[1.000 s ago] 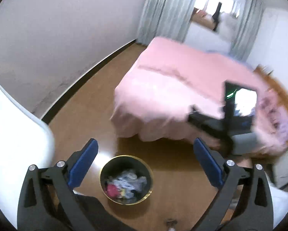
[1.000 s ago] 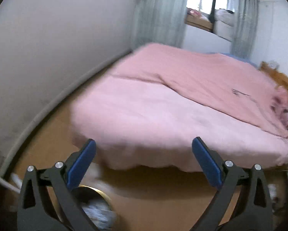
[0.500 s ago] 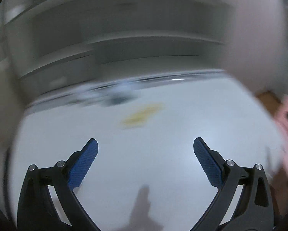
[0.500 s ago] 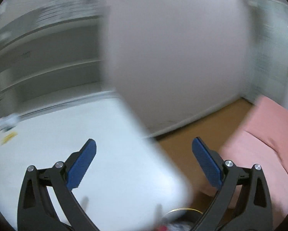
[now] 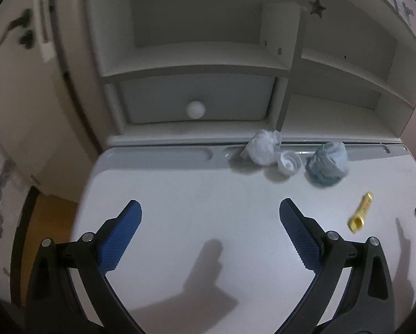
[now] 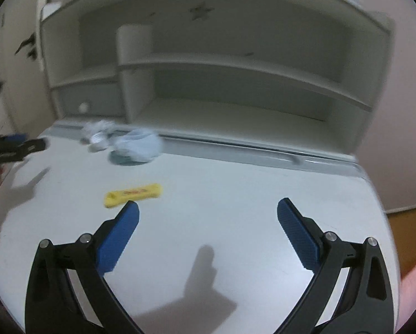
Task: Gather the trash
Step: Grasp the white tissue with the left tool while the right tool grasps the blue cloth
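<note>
On the white desk (image 5: 197, 189) lie a crumpled white tissue (image 5: 259, 146), a small white wad (image 5: 288, 162), a crumpled blue-grey tissue (image 5: 327, 162) and a yellow wrapper (image 5: 361, 215). My left gripper (image 5: 210, 208) is open and empty above the desk's near part, the trash ahead and to its right. My right gripper (image 6: 208, 208) is open and empty; the yellow wrapper (image 6: 133, 191) lies just beyond its left finger, the blue-grey tissue (image 6: 138, 146) farther back. The left gripper (image 6: 16, 146) shows at the right wrist view's left edge.
A white shelf unit (image 5: 197, 66) with a drawer and round knob (image 5: 196, 109) stands at the desk's back. Wooden floor (image 5: 44, 217) shows beyond the desk's left edge, and floor and pink bedding (image 6: 413, 275) beyond its right edge.
Both grippers have swung away from the bed and the floor bin to face the white desk. The view has settled from blur, and the trash on the desk is now in sight.
</note>
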A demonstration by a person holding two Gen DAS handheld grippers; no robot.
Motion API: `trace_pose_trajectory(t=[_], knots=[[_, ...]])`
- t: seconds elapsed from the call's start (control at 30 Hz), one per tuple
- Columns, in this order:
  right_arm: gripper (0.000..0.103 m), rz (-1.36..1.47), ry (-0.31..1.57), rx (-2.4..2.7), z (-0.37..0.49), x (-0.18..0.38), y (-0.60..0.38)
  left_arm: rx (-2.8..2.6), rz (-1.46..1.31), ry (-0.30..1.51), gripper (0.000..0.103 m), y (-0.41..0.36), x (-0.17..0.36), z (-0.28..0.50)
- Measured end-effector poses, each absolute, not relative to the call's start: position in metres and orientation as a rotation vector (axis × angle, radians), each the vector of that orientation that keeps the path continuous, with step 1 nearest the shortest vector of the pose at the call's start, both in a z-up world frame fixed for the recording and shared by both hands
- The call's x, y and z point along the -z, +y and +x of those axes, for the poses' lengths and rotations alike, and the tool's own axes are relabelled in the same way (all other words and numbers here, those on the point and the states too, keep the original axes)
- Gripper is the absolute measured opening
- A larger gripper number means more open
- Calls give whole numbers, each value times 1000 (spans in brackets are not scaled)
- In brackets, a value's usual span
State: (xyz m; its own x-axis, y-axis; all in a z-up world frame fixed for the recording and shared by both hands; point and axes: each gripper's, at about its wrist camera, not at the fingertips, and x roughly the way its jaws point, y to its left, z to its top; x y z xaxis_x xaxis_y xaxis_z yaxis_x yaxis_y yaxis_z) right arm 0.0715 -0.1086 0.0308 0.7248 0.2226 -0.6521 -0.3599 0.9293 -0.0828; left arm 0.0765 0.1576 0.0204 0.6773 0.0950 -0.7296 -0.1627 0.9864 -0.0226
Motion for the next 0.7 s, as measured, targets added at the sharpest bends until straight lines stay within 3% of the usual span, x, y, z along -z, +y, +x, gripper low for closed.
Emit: trace_pose_trajectory(t=[0.4, 0.43, 0.5, 0.6, 0.67, 0.7], knots=[[96, -408, 793, -462, 157, 6, 15, -68, -133, 871, 93, 155, 8, 168], [96, -407, 798, -467, 161, 7, 16, -62, -140, 873, 80, 156, 10, 172], [93, -392, 815, -478, 170, 12, 20, -30, -186, 879, 68, 159, 13, 178], [81, -354, 838, -516, 174, 16, 18, -29, -126, 868, 64, 155, 19, 181], [61, -327, 843, -541, 175, 15, 15, 3, -123, 863, 47, 153, 19, 181], [55, -314, 842, -547, 175, 14, 14, 59, -160, 866, 33, 152, 20, 180]])
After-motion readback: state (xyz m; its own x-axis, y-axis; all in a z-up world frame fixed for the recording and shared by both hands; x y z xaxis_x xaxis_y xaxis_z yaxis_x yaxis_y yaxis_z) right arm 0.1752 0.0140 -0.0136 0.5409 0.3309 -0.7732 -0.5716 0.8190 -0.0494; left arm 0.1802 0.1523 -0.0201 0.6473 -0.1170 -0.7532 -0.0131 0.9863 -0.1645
